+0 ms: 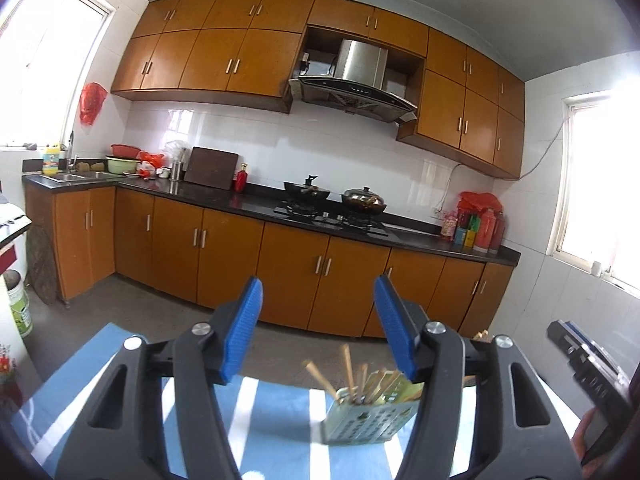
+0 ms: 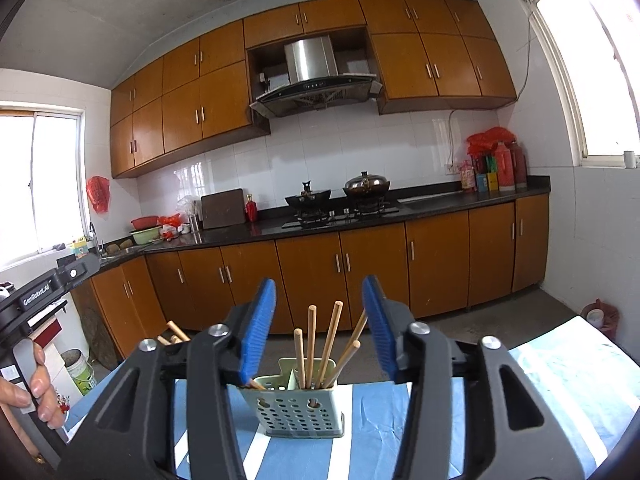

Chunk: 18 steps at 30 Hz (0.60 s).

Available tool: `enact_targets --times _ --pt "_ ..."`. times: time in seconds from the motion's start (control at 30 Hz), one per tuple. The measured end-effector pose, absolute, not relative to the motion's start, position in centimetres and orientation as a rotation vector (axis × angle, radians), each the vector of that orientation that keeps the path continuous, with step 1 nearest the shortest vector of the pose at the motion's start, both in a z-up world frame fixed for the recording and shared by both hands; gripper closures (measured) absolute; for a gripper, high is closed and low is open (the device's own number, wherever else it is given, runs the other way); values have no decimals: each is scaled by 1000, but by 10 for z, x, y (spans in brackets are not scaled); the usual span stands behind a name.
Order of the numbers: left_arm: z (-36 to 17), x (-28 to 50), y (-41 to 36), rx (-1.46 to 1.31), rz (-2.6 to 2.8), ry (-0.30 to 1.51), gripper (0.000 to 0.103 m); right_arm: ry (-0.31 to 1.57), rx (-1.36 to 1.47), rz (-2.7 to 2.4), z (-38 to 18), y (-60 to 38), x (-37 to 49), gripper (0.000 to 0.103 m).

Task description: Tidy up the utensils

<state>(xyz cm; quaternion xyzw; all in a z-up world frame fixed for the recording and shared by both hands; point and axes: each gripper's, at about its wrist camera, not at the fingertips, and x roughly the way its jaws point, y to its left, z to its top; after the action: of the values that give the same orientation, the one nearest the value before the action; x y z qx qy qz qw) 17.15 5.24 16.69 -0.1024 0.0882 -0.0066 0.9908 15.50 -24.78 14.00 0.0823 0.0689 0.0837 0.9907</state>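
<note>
A pale green perforated utensil holder stands on the blue-and-white striped cloth, with several wooden chopsticks upright in it. My right gripper is open just in front of it, blue pads either side of the chopsticks and touching none. In the left wrist view the holder sits low and right, partly behind the right finger. My left gripper is open with nothing between its fingers. More wooden stick ends poke out behind the right gripper's left finger.
A person's hand grips the left tool's handle at the left edge. Beyond the table lie a bare floor and a long dark counter with a stove, wok and lidded pot. A bucket stands on the floor at left.
</note>
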Motion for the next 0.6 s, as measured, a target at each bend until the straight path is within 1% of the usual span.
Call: enact_targets --times 0.07,0.13,0.17,0.2,0.23,0.27,0.3,0.33,0.4,0.43,0.6 --pt "165 159 58 -198 -1 180 41 130 164 159 141 -249 144 46" --pt "165 145 61 -178 13 181 37 124 161 148 141 -251 133 37" --pt "164 138 62 -168 17 179 36 122 158 146 142 -251 129 35" --pt "164 133 61 -161 20 177 32 121 156 143 142 -251 124 28" --pt "163 127 62 -155 23 174 27 120 151 136 141 -252 117 18" --pt "162 120 61 -150 24 172 24 118 146 133 142 -252 114 13" --pt "162 116 60 -144 25 173 17 113 139 128 141 -252 108 5" --pt "159 110 60 -138 24 174 12 103 127 117 140 -251 101 3" --pt "153 99 58 -116 14 181 6 96 97 105 137 -247 91 2" --pt "148 92 56 -104 11 183 4 98 78 100 135 -245 85 2" --pt "123 65 43 -40 9 209 4 149 41 100 116 -238 67 2"
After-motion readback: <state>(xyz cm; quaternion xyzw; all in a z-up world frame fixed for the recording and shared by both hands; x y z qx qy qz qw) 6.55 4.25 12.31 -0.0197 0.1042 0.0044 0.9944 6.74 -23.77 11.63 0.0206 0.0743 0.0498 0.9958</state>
